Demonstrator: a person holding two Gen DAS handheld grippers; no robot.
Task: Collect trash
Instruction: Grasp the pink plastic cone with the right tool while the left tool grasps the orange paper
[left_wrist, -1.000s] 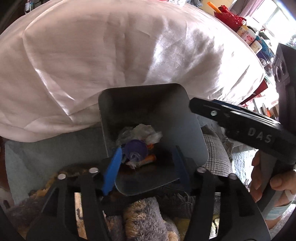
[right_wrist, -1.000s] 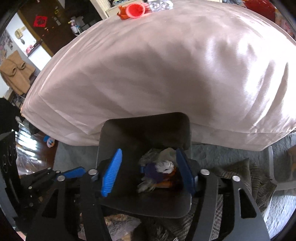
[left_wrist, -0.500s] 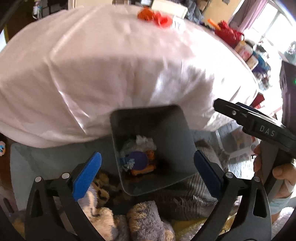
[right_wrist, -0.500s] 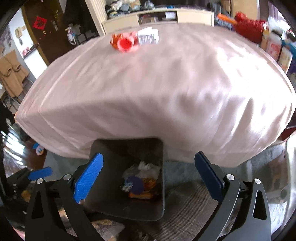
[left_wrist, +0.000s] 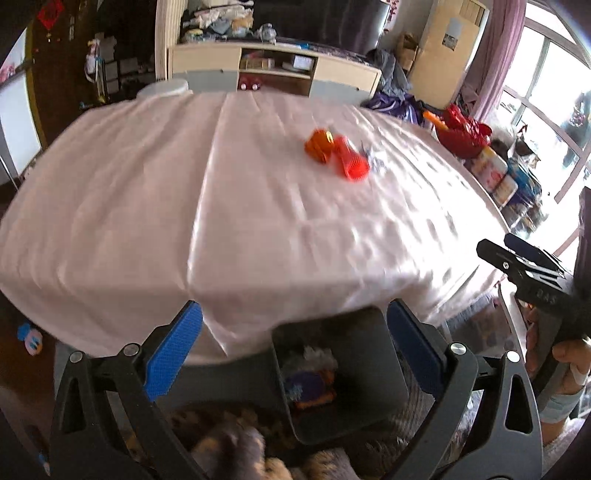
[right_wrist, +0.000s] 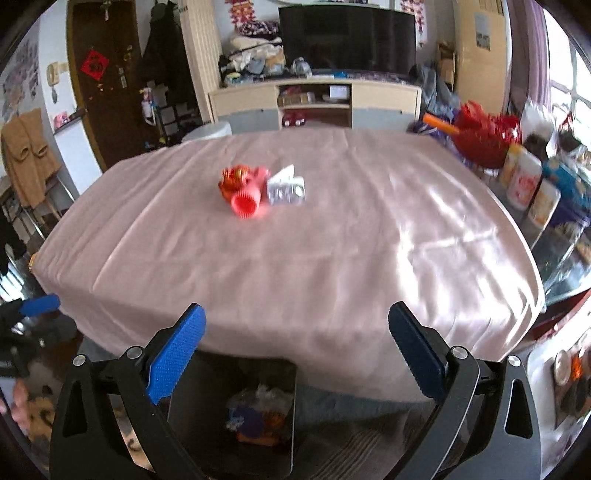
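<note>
A dark grey bin (left_wrist: 373, 373) (right_wrist: 207, 413) stands on the floor below the table's near edge, with crumpled white, purple and orange trash (left_wrist: 310, 376) (right_wrist: 258, 410) inside. My left gripper (left_wrist: 295, 354) hangs open above the bin, nothing between its blue pads. My right gripper (right_wrist: 295, 354) is open too and holds nothing; in the left wrist view its black body (left_wrist: 532, 273) shows at the right, held by a hand. On the pink tablecloth (right_wrist: 332, 240) lie an orange wrapper (left_wrist: 319, 146) (right_wrist: 234, 177), a red ribbed cup (left_wrist: 352, 162) (right_wrist: 245, 201) and a silvery packet (right_wrist: 286, 188).
A soft toy and rugs lie on the floor beside the bin (left_wrist: 236, 443). A red basket (right_wrist: 484, 136) and several jars (right_wrist: 524, 181) stand right of the table. A low cabinet (right_wrist: 314, 103) and a television are behind it. A door is at the back left.
Both grippers opened wide and rose away from the bin, tilting up so the table top and the items on it came into view. The trash stays in the bin.
</note>
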